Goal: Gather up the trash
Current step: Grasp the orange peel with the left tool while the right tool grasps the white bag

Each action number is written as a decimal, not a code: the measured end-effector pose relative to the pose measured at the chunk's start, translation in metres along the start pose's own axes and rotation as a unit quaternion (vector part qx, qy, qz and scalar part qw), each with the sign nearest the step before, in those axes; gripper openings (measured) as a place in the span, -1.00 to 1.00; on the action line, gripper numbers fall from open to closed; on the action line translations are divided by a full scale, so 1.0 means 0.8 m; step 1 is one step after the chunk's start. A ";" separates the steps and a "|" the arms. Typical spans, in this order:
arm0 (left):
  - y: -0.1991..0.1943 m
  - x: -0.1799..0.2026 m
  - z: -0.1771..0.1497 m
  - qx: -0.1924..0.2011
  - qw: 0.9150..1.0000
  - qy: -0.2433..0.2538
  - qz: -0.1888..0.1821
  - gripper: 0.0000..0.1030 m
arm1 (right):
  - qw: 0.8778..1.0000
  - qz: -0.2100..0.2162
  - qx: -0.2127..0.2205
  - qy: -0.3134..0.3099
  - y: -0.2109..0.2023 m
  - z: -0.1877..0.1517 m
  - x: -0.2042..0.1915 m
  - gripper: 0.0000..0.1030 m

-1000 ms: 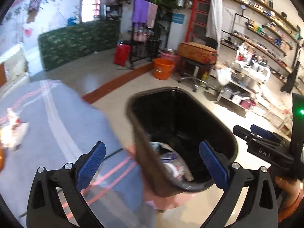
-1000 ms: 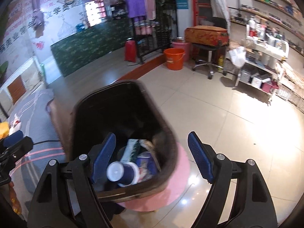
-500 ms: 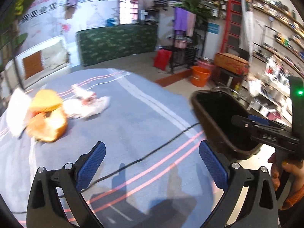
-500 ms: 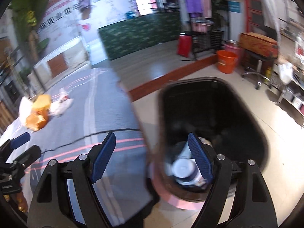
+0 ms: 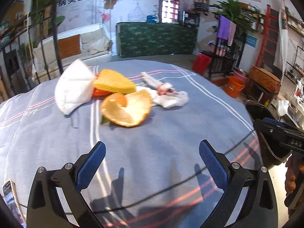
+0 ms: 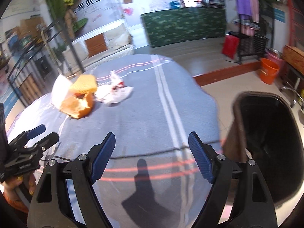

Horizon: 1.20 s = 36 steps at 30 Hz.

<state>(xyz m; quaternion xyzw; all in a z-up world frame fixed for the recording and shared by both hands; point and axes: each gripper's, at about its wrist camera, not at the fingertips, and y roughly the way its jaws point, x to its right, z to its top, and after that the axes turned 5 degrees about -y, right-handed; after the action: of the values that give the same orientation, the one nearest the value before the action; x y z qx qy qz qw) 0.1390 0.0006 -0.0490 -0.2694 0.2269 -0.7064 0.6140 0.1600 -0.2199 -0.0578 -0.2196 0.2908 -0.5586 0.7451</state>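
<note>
Lying clustered: one orange peel [image 5: 131, 108], two crumpled tissues [image 5: 169, 96].

Two claws show, the left claw [image 5: 152, 163] and the right claw [image 6: 152, 152], each with two blue-padded fingers. On the one grey striped tabletop [image 5: 171, 133] lie one hollow orange peel [image 5: 127, 110], one yellow ridged wedge-shaped piece [image 5: 114, 83], one white folded paper bag [image 5: 73, 87] and one crumpled white tissue with red stains [image 5: 169, 96]. One black plastic trash bin [image 6: 269, 142] stands beside it; one orange bucket [image 6: 268, 73] stands beyond.
</note>
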 end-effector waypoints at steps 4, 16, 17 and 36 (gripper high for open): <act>0.016 -0.037 0.011 -0.015 1.000 -0.010 0.016 0.56 | 0.999 0.014 -0.010 -0.041 0.023 0.020 -0.031 0.53; 0.083 -0.092 0.053 -0.058 0.997 -0.055 0.009 0.11 | 0.991 0.037 -0.058 -0.113 0.119 0.088 -0.087 0.53; 0.089 -0.093 0.054 -0.064 0.996 -0.056 0.011 0.09 | 0.991 0.032 -0.061 -0.119 0.128 0.093 -0.090 0.53; 0.106 -0.109 0.060 -0.078 0.991 -0.104 -0.034 -0.72 | 0.990 0.046 -0.117 -0.056 0.235 0.135 -0.083 -0.70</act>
<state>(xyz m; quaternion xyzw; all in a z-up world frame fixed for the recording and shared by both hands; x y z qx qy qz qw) 0.2424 0.0755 -0.0772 -0.3959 0.2072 -0.6753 0.5868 0.3522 -0.1035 -0.0888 -0.3227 0.3214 -0.4725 0.7546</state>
